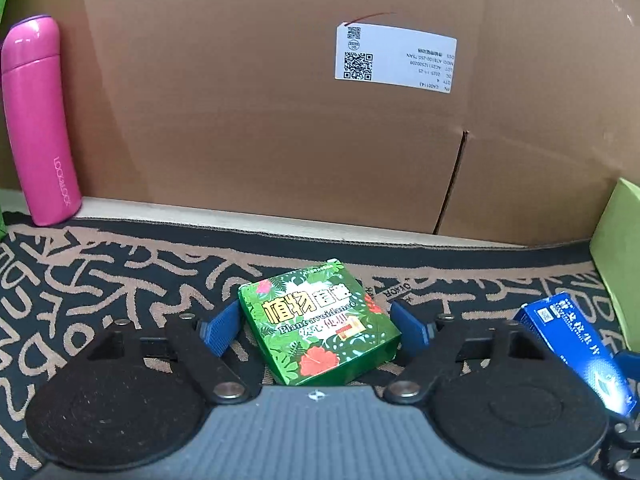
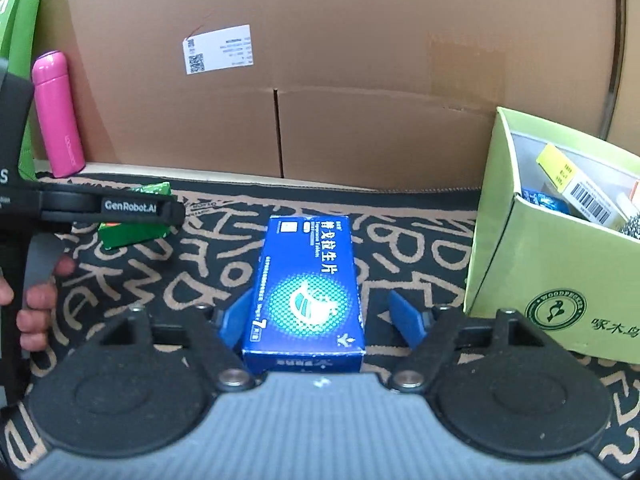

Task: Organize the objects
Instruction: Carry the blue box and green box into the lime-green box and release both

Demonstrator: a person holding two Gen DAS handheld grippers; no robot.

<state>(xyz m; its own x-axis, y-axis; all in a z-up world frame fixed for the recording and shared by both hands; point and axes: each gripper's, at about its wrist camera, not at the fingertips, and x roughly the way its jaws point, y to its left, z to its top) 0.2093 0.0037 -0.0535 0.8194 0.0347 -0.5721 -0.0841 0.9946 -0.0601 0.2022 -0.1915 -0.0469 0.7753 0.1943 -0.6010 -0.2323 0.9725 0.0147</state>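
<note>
The blue box [image 2: 308,292] lies flat on the patterned cloth [image 2: 416,248], its long side running away from the right gripper [image 2: 320,316], whose blue pads stand wide to either side of it. The left pad is right against the box's edge; the right pad stands clear with cloth showing between, so nothing is gripped. The green box [image 1: 318,322] lies flat and skewed on the same cloth between the fingers of the left gripper [image 1: 318,326]. Those jaws are also spread wide: the left pad sits at the box's corner, the right one just off its far side, with no squeeze visible. A hand [image 2: 36,304] holds that left tool's handle.

The two boxes lie near each other, with open cloth around both. Behind, the cloth ends at a pale strip along a tall cardboard wall [image 1: 260,120], which closes off the back. A pink flask [image 1: 34,120] stands upright at the wall's left end, well apart from the boxes.

To the right, a light green carton [image 2: 532,280] stands open on the cloth, just beside the right gripper. It holds a yellow-and-white packet with a barcode [image 2: 580,188], something blue [image 2: 542,200], and other items too hidden to name.
</note>
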